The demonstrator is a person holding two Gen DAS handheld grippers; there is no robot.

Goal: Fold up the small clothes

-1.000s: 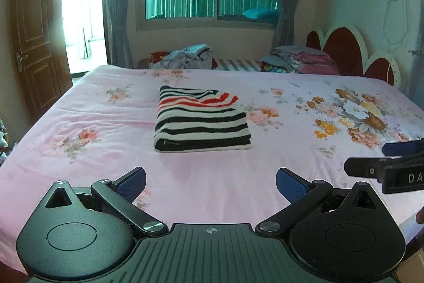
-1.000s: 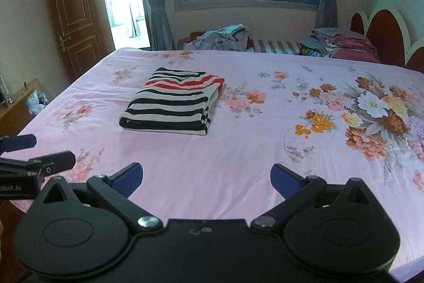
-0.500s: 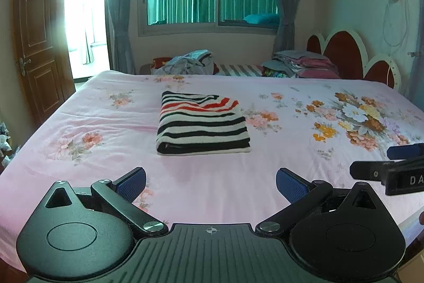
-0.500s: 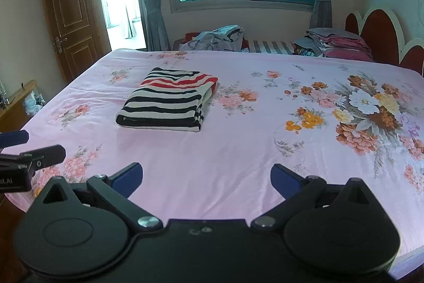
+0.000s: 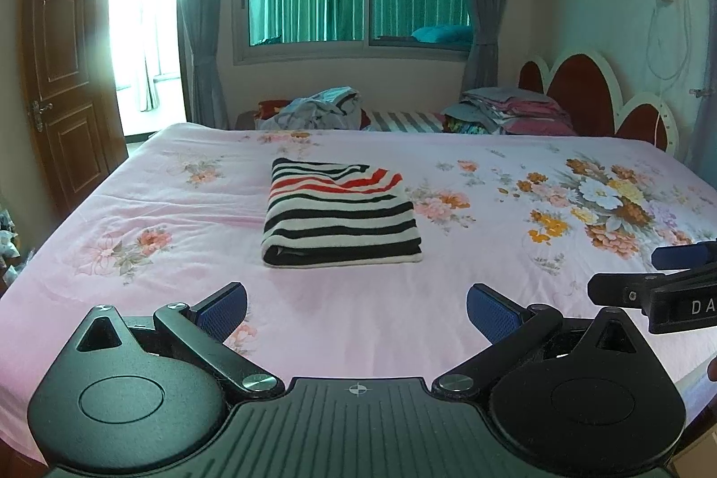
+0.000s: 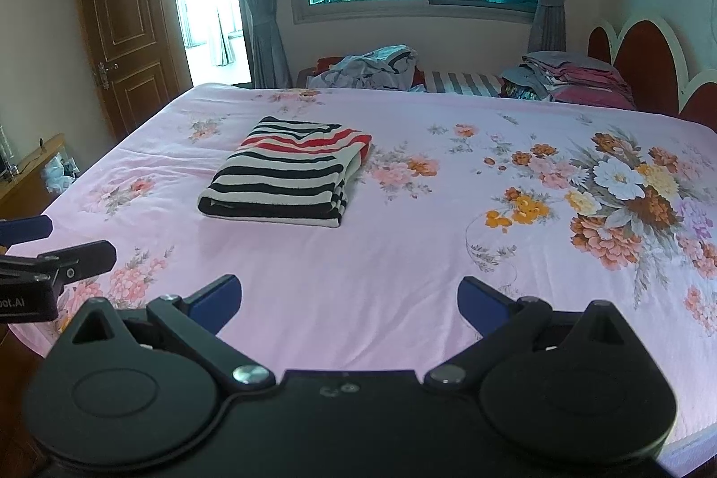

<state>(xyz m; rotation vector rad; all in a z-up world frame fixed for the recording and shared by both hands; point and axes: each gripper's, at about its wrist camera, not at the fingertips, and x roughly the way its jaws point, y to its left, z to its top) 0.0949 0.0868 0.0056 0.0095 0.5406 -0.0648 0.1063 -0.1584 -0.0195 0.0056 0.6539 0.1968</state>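
Observation:
A folded garment with black, white and red stripes lies flat on the pink floral bed; in the right wrist view the garment sits left of centre. My left gripper is open and empty, held over the bed's near edge, well short of the garment. My right gripper is open and empty too, over the near edge. Each gripper shows in the other's view: the right gripper at the right edge, the left gripper at the left edge.
A heap of unfolded clothes lies beyond the far side of the bed, and a stack of folded clothes sits by the red headboard. A wooden door stands open at left. A low wooden shelf is beside the bed.
Both grippers have drawn back and tilted up a little, so the garment looks farther away and more of the room shows. Both stay open and the garment has not moved.

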